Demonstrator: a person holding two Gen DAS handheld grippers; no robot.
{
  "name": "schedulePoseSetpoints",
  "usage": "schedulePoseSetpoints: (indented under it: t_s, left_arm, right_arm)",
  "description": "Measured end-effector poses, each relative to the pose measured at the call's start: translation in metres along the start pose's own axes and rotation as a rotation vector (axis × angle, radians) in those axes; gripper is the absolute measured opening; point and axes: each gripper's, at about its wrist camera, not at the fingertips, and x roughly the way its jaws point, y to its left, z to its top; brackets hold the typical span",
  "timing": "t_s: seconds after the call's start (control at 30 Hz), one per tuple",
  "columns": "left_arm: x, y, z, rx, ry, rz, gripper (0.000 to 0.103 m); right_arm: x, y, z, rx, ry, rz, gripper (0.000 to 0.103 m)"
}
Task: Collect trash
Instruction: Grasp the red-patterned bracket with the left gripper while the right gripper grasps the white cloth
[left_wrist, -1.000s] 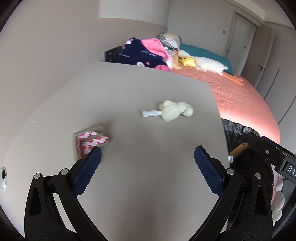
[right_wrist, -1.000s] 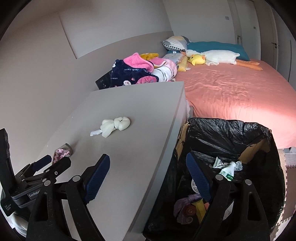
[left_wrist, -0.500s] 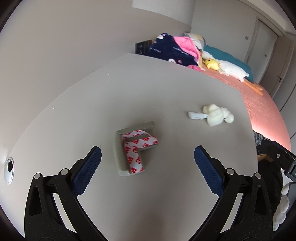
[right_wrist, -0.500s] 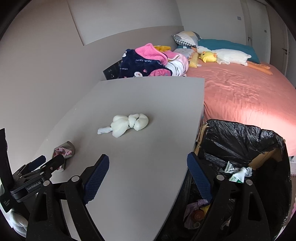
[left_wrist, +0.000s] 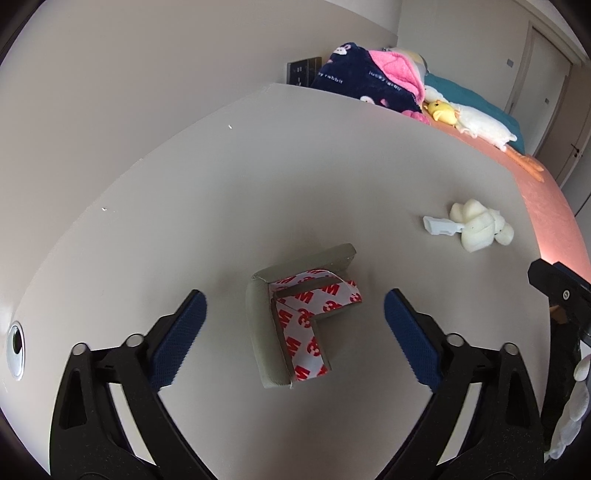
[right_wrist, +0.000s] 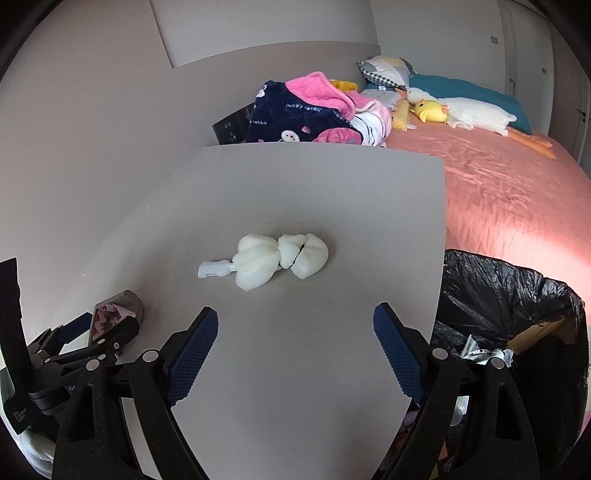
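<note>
A grey L-shaped corner guard (left_wrist: 295, 314) with red-and-white 3M tape backing lies on the grey table (left_wrist: 258, 184). My left gripper (left_wrist: 293, 325) is open, its blue pads either side of the guard and just short of it. A white foam sponge head with a small white plastic handle (right_wrist: 275, 260) lies mid-table; it also shows in the left wrist view (left_wrist: 476, 229). My right gripper (right_wrist: 295, 347) is open and empty, a short way in front of the sponge. The corner guard (right_wrist: 116, 312) and the left gripper (right_wrist: 79, 343) show at the right view's lower left.
A trash bin lined with a black bag (right_wrist: 509, 306) stands off the table's right edge, with trash inside. A bed with a pink cover (right_wrist: 509, 192), a folded blanket (right_wrist: 314, 110) and plush toys lies beyond. A round cable hole (left_wrist: 15, 349) sits at the table's left.
My left gripper has swung left and come close over the corner guard, which now sits between its fingers. My right gripper has moved from over the bin to over the table, facing the sponge.
</note>
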Motion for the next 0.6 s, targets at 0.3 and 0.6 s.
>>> schedulePoseSetpoints:
  t_s: [0.3,0.6]
  left_arm:
    - [0.007,-0.003,0.003,0.024,-0.012,0.021,0.059]
    - [0.006,0.001,0.004,0.009,-0.015,0.008,0.059]
  right_arm:
    - [0.026,0.009,0.019,-0.017,0.016,-0.008,0.086]
    - [0.050,0.010,0.035,0.001,0.023,-0.045,0.086]
